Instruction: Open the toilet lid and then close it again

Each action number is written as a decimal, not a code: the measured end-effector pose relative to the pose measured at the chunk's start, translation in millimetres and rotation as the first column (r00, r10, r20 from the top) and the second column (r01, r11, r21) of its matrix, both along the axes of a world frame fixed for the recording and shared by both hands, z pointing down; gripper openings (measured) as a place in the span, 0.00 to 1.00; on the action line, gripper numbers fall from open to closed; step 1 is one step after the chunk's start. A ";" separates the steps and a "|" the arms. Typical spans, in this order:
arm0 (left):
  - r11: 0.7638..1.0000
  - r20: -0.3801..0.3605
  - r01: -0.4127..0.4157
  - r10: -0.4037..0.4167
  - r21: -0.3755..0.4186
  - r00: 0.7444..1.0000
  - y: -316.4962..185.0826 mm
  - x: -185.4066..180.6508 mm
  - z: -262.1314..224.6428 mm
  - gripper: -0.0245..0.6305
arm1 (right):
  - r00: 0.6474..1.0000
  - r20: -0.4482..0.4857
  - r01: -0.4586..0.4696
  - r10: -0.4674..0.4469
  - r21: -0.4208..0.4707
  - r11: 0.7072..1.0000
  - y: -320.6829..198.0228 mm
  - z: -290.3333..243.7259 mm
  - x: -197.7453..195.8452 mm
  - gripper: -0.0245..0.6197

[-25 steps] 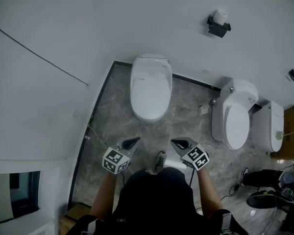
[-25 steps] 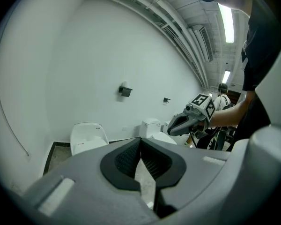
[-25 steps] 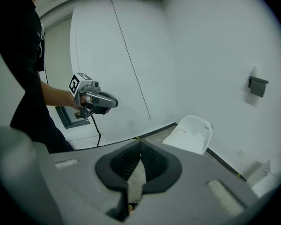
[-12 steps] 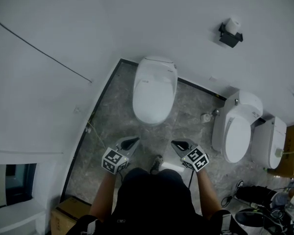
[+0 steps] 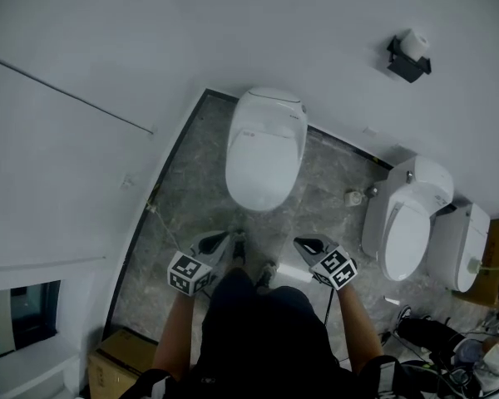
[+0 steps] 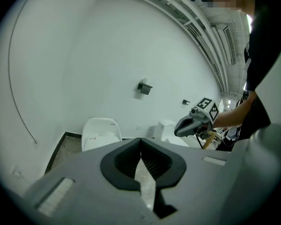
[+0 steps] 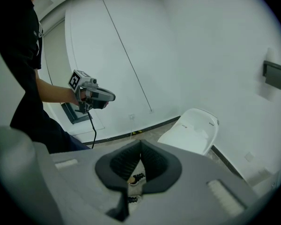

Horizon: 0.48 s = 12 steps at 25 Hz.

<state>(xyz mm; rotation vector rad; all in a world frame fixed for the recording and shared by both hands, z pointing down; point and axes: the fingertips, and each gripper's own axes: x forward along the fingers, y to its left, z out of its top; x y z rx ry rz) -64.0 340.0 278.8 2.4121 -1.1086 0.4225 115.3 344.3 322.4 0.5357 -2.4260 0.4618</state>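
Hovering over grey floor [image 5: 191, 191] near white wall [image 5: 108, 56]: left gripper [image 5: 230, 238], right gripper [image 5: 300, 242], fingers [image 6: 129, 161] closed.

Toilet [image 5: 264, 150], smooth glossy white, ceramic or plastic unclear; floor [image 5: 191, 214], grey veined stone-look tile with faint sheen; wall [image 5: 233, 23], smooth matt white; box [image 5: 108, 371], plain brown cardboard; roll [image 5: 415, 42], white paper, in a matt black holder [image 5: 406, 65].

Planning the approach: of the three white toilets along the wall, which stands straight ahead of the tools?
The leftmost white oval toilet, beside the dark floor edging; the middle white toilet and the rightmost white toilet sit farther right.
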 end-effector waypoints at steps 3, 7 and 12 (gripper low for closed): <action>1.000 -0.008 -0.023 0.023 -0.003 1.000 -26.2 -10.7 5.5 0.05 | 0.999 -0.024 -0.024 0.023 -0.006 1.000 -20.7 7.3 -6.9 0.04; 0.997 -0.008 -0.081 0.081 -0.013 0.997 -59.5 -20.9 8.9 0.05 | 0.997 -0.018 -0.081 0.081 -0.024 0.996 -47.5 8.3 -19.3 0.04; 0.992 -0.019 -0.126 0.126 -0.016 0.992 -99.9 -40.3 17.8 0.05 | 0.994 -0.042 -0.104 0.104 -0.015 0.994 -81.5 11.6 -43.5 0.04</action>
